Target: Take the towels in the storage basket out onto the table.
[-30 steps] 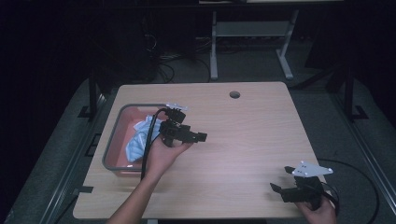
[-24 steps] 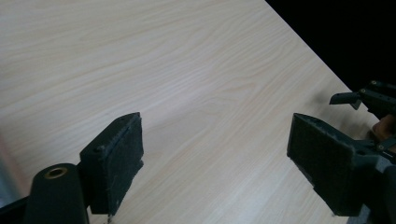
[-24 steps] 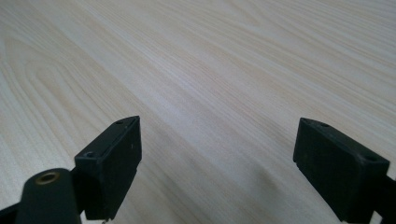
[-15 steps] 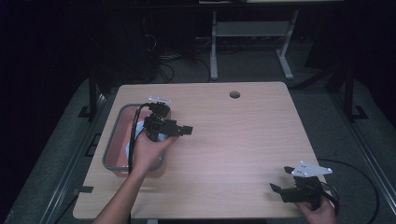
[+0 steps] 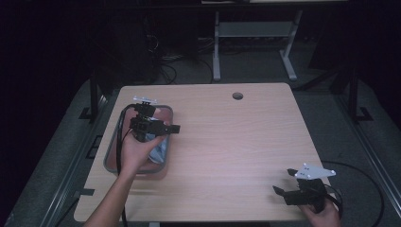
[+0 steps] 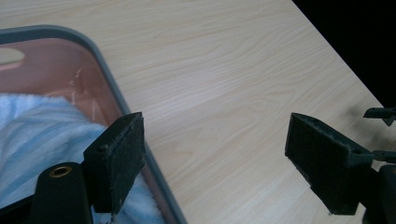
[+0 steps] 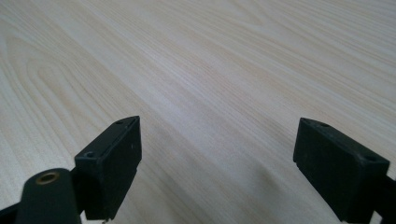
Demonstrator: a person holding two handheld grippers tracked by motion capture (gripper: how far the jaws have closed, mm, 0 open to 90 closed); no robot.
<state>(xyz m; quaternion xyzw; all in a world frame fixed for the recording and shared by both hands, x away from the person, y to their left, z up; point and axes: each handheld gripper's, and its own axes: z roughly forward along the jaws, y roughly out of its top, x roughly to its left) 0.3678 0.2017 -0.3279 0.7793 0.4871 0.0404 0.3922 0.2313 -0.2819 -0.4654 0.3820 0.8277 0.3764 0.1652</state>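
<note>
The left gripper (image 5: 163, 128) hangs over the right-hand rim of a shallow pink tray (image 5: 111, 153) with a grey edge, its jaws spread wide with nothing between them. In the left gripper view (image 6: 212, 154) one jaw stands above the tray's rim and the other above bare wood, and a pale blue-and-white towel (image 6: 42, 140) lies bunched inside the tray just under the nearer jaw; whether that jaw touches the cloth cannot be told. From above, the towel (image 5: 158, 147) shows beside the person's left hand (image 5: 135, 150), which grips the tool from the near side, a black cable looping down past the wrist. The tray sits at the left side of the light wooden counter (image 5: 236, 151). Well apart, at the counter's near right corner, the right gripper (image 5: 283, 187) rests low in the person's right hand (image 5: 324, 215), a grey three-cornered plate on top; its jaws too gape wide and hold nothing, with plain wood grain (image 7: 210, 70) ahead of them in the right gripper view.
</note>
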